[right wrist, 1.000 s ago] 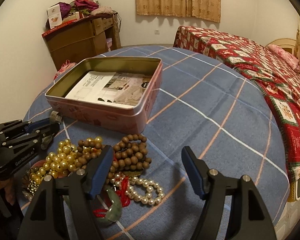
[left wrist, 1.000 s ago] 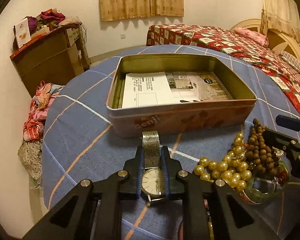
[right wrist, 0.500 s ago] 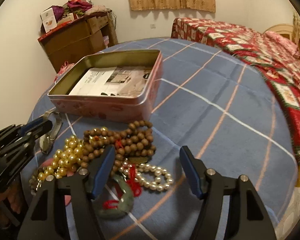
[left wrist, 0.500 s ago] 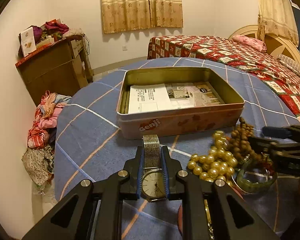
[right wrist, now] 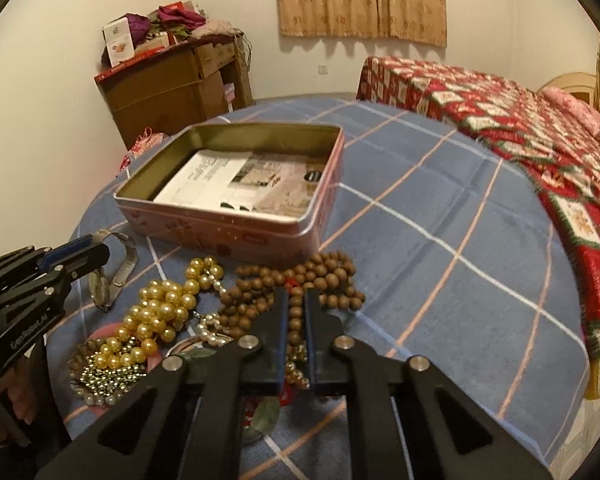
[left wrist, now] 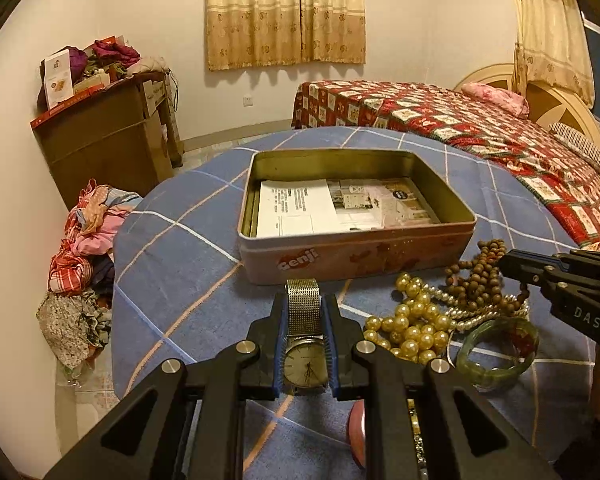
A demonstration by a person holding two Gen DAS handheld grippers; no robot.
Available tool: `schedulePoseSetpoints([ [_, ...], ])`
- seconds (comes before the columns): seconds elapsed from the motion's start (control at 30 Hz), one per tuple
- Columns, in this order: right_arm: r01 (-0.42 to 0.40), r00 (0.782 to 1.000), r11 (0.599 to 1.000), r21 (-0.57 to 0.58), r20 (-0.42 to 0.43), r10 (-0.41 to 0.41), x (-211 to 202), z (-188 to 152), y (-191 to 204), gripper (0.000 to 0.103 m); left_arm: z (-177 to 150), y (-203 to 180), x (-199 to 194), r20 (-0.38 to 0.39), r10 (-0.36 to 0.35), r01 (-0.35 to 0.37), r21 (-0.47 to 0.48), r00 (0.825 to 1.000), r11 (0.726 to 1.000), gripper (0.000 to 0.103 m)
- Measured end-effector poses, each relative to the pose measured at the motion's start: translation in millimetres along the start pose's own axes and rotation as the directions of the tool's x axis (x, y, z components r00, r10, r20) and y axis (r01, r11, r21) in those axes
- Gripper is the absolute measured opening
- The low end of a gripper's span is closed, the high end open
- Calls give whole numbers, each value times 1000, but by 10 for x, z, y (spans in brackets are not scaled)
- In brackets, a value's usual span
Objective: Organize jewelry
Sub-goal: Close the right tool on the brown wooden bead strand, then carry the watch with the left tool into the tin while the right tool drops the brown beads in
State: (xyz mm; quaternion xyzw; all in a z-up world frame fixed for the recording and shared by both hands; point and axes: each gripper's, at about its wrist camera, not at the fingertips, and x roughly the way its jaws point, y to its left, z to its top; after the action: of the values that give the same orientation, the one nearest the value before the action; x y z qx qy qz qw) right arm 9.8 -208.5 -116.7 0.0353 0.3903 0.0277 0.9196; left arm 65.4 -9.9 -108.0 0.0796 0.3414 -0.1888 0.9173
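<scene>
A silver mesh-band watch is held face up in my left gripper, which is shut on its case just in front of the open pink tin. From the right wrist view, the watch hangs from the left gripper a little above the cloth. The jaws of my right gripper are closing on the brown wooden bead string, with beads pinched between the pads. Gold pearl beads lie to the left of it. The tin holds only printed papers.
A green bangle, a white pearl string and small bead strands on a pink dish crowd the near pile. The blue checked cloth covers the round table. A bed, a wooden cabinet and a clothes heap surround it.
The right jaws went from wide open over the pile to closed on the brown beads. The left gripper lifted the watch slightly and drew back from the tin.
</scene>
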Motion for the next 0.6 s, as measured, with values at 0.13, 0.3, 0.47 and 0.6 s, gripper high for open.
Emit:
schedulePoseSetpoints([
  [0.13, 10, 999, 1000, -19, 38, -9, -142, 57, -3, 10, 57, -10, -86, 21, -5, 5, 1, 1000, 1000, 16],
  [0.3, 21, 997, 999, -36, 73, -18, -274, 151, -17, 10, 136, -12, -169, 46, -2, 1, 12, 999, 1000, 16],
  [0.47, 38, 993, 997, -66, 110, -30, -380, 247, 9, 10, 255, 5, -241, 71, 4, -5, 22, 997, 1000, 16],
  [0.6, 41, 991, 995, -94, 131, -28, -414, 362, 47, 10, 394, 27, -255, 91, 12, -15, 35, 996, 999, 16],
])
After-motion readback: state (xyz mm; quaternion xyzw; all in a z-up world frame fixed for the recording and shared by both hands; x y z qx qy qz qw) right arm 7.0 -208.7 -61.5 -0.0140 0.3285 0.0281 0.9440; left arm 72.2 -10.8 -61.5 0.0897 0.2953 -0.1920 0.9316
